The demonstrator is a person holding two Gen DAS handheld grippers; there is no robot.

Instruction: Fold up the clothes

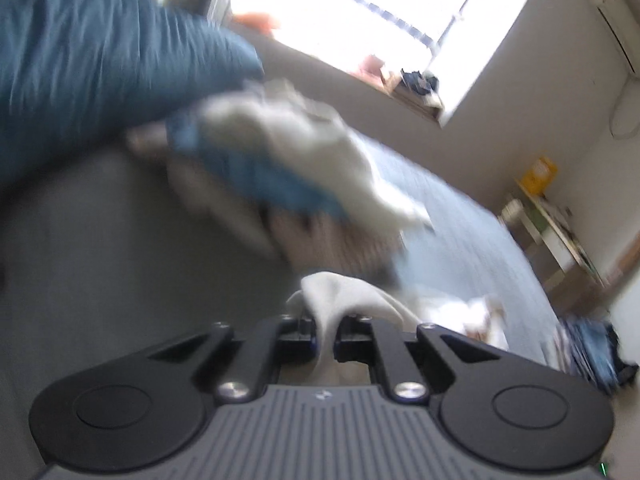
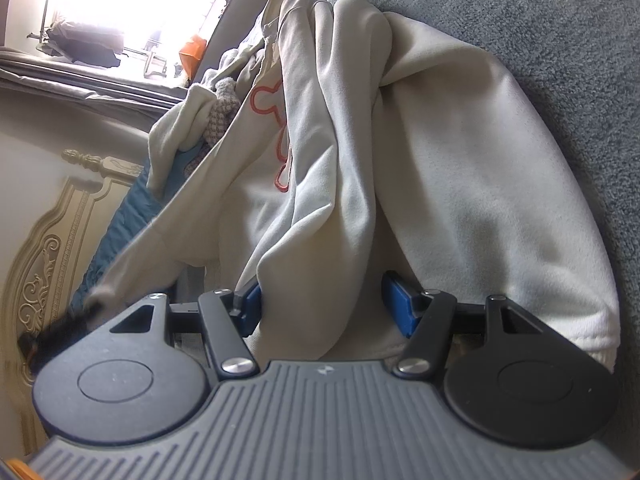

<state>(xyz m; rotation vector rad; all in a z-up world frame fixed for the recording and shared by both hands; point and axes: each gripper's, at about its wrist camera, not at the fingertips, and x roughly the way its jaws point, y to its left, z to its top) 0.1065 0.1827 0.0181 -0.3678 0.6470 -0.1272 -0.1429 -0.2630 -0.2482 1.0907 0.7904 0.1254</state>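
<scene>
A cream sweatshirt (image 2: 460,160) with an orange outline print (image 2: 280,140) lies bunched on the grey bed cover (image 2: 560,40). My right gripper (image 2: 324,304) is shut on a thick fold of it, which fills the gap between the blue pads (image 2: 250,308). One sleeve (image 2: 160,232) stretches to the lower left, ending at a blurred dark shape. In the blurred left wrist view, my left gripper (image 1: 326,332) is shut on a piece of cream cloth (image 1: 340,288) that rises out of its jaws.
A heap of white and blue clothes (image 1: 280,148) sits ahead of the left gripper, with a large blue cushion or garment (image 1: 80,60) at upper left. Striped clothes (image 1: 584,352) lie off the bed's right side near a small shelf (image 1: 560,232). A carved headboard (image 2: 44,264) stands at left.
</scene>
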